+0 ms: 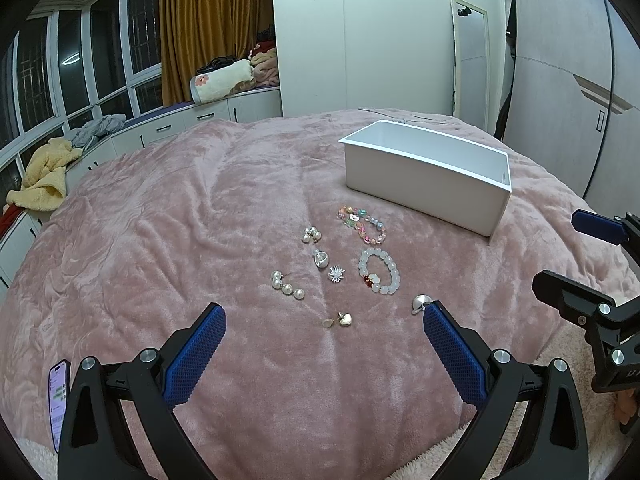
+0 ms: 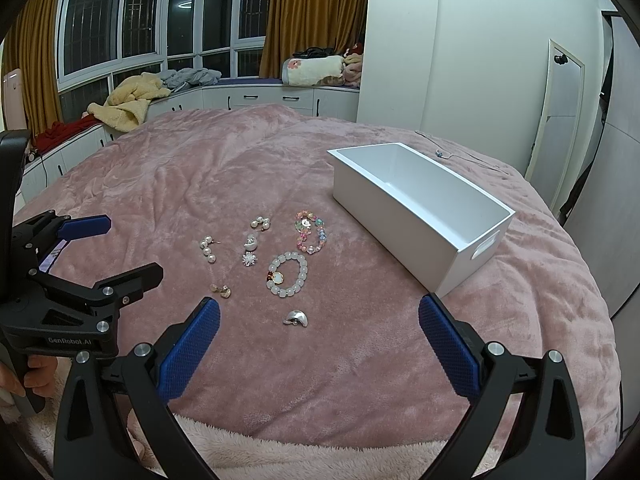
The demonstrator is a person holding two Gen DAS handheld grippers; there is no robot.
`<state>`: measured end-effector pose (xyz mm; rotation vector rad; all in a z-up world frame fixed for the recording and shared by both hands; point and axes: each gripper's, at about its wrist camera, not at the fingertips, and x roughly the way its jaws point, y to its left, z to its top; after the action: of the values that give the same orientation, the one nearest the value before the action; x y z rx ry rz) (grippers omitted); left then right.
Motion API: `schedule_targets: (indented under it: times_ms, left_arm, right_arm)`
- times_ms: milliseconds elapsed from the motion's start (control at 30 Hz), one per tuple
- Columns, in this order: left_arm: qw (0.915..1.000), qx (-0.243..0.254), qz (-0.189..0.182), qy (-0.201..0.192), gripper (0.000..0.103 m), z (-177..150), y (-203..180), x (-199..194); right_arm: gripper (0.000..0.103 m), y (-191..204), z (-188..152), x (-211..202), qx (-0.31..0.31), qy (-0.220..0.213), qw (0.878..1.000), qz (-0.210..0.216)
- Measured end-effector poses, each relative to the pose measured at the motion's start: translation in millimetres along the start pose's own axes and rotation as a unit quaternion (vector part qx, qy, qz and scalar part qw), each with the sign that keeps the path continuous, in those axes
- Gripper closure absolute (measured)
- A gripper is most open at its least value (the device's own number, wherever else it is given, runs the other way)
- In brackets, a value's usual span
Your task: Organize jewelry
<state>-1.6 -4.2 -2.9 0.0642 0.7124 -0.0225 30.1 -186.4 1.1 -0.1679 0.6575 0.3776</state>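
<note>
Jewelry pieces lie loose on a pink plush bed cover [image 2: 360,360], grouped near its middle. A multicoloured bead bracelet [image 2: 311,232] lies closest to the white storage box [image 2: 400,216]; just below it sits a translucent white bead bracelet [image 2: 287,275] bearing a small red-and-gold charm. To their left are a small pearl cluster [image 2: 260,223], a silver drop earring [image 2: 251,243], a silver starburst piece [image 2: 249,259], and a curved row of pearls [image 2: 208,249]. Nearer the cameras lie a gold heart earring [image 2: 222,291] and a domed silver earring [image 2: 296,317]. No piece touches another, as far as can be told.

The box is open-topped, rectangular, with a cut-out handle in its near end, and its visible interior holds nothing. It stands to the right of the jewelry, apart from it.

The left hand-held gripper [image 1: 324,344] and the right hand-held gripper [image 2: 320,340] both hover above the cover with blue-padded fingers spread wide, pinching nothing. In the left wrist view the domed silver earring [image 1: 421,303] lies just beside the right-hand finger's tip [image 1: 434,314]. A phone [image 1: 59,404] lies at the cover's left edge.
</note>
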Motion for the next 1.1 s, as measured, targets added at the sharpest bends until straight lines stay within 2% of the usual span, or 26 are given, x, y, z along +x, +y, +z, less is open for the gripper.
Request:
schedule_targets:
  times_ms: [1100]
  left_arm:
    - [1.0000,-0.001,-0.003,-0.002,0.003,4.7,0.5,-1.7]
  right_arm:
    - [0.004,0.4,1.1,-0.1,-0.001,0.000,1.000,-0.001]
